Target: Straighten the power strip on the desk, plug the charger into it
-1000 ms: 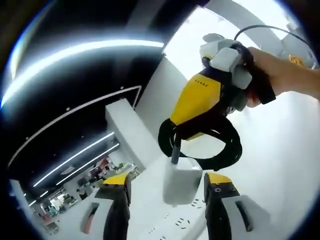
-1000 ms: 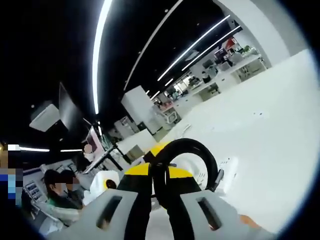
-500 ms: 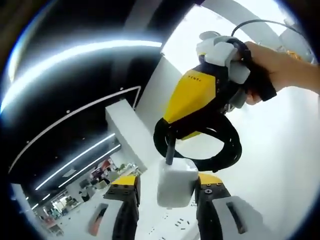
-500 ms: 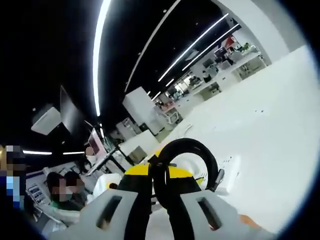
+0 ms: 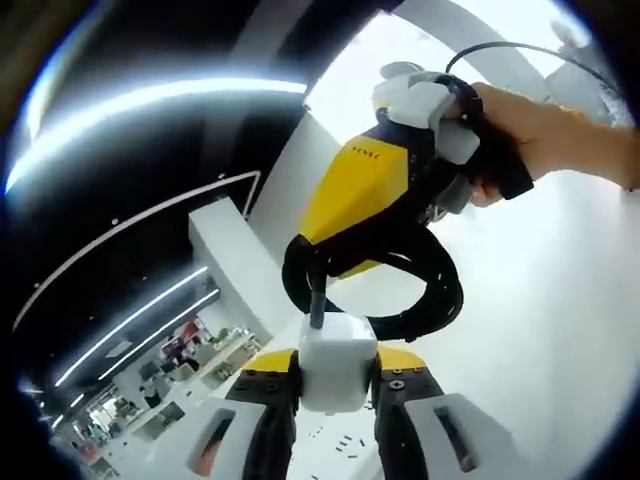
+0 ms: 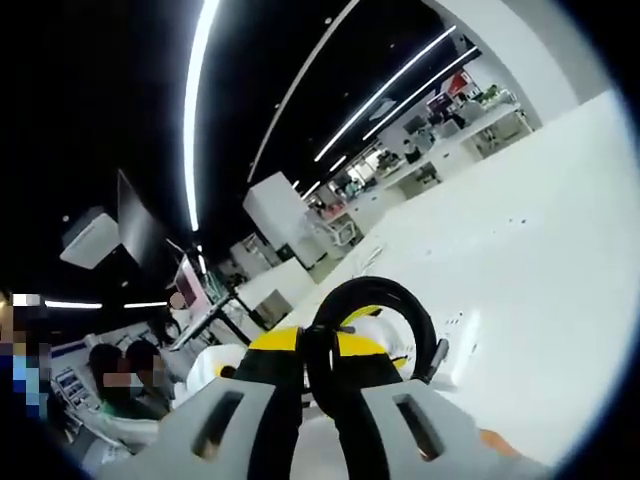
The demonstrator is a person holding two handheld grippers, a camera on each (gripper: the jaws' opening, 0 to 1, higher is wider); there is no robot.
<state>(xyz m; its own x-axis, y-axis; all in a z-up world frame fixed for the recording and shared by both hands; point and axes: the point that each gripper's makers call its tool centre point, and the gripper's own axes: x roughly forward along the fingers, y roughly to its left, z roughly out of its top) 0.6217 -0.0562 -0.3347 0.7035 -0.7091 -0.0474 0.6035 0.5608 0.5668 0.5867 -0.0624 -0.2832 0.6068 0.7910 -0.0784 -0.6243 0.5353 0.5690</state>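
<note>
In the left gripper view, the white charger (image 5: 338, 360) is seen between the two jaws of the left gripper (image 5: 337, 385), whose yellow-capped tips stand close against its sides; the jaws appear pressed on it, though actual contact on both faces cannot be fully confirmed. The charger is a smooth, matte, rounded block, and a black cable (image 5: 400, 300) rises from its top and bends into a thick, glossy loop above it. That loop is held at the nose of the right gripper (image 5: 335, 262), seen in the same view with a yellow plastic shell over a black body and gripped at its white and black handle by a person's hand (image 5: 525, 135). Beneath the charger, part of the white power strip (image 5: 340, 445) is glimpsed on the pale desk (image 5: 560, 330), with small dark socket slots showing between the jaws. In the right gripper view, the right gripper's grey, slotted jaws are seen closed on the black cable where its loop begins, with the loop arching just beyond them. Behind the loop the yellow tips of the left gripper and the white power strip (image 6: 455, 350) lie on the smooth white desk. Seated people (image 6: 125, 385) are seen at the far left.
</note>
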